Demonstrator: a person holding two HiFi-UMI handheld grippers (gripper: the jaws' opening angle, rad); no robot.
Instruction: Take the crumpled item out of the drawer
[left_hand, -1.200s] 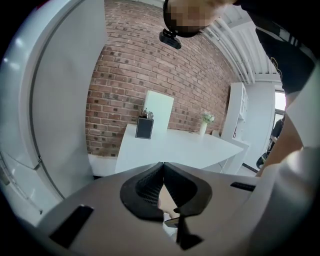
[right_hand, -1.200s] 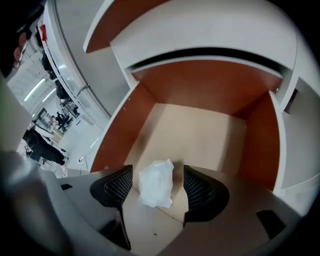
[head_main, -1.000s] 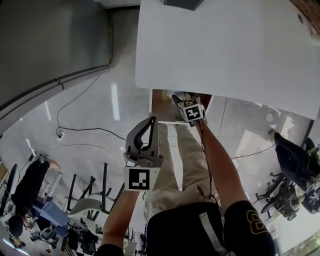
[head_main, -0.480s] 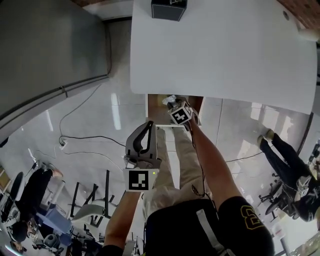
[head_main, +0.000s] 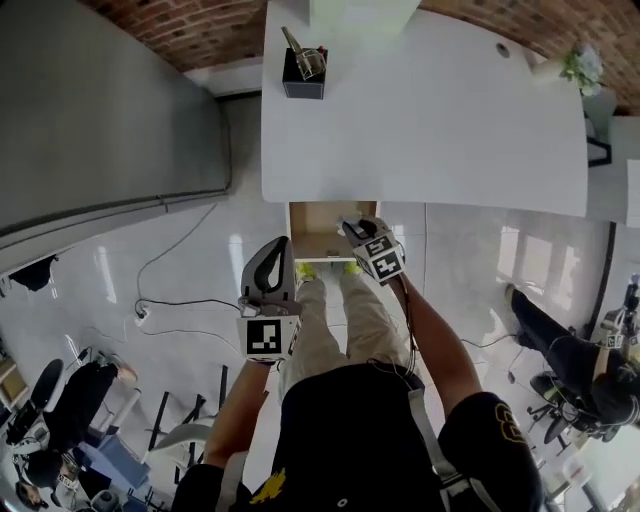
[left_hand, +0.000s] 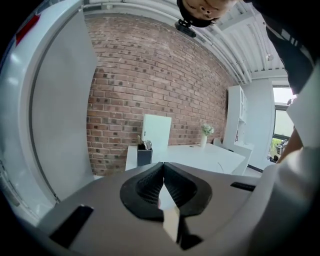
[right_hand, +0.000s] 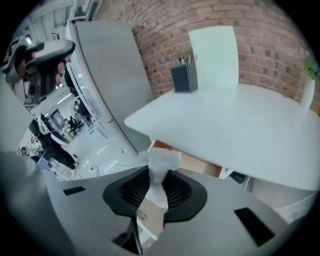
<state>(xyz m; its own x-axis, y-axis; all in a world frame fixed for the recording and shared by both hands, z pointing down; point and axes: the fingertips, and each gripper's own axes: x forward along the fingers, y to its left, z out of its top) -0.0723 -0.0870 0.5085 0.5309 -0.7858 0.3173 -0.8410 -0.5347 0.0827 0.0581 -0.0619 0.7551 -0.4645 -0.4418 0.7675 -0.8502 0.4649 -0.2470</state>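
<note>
**Crumpled paper pinched in the right tool at the open drawer**

The right tool (right_hand: 156, 174) has the crumpled paper (right_hand: 159, 159) between its jaws, which are closing on it. In the right gripper view the dark ribbed pads squeeze the white paper into a narrow waist, and a loose bunch of it stands up above the tips. Nothing else is in the grip.

In the head view this tool sits at the front right corner of the open drawer (head_main: 312, 216), which juts out from under the near edge of the white counter (head_main: 420, 130). The drawer's brown inside shows to the left of the tool. From these views I cannot tell whether the paper is clear of the drawer or touching it. In the right gripper view the paper shows in front of the drawer's left end and the pale floor (head_main: 150, 300) beyond.

The left tool (head_main: 284, 244) is held apart, to the left of the drawer's front and over the floor. In the left gripper view its jaws are pressed together with nothing between them, pointing towards the brick wall (left_hand: 150, 75).

On the far side of the counter stands a black pen holder (head_main: 303, 72), and a small plant (head_main: 578, 68) stands at its far right corner. A thin cable (head_main: 185, 300) trails across the floor on the left. The person's tan trousers (head_main: 350, 320) show below the drawer.
</note>
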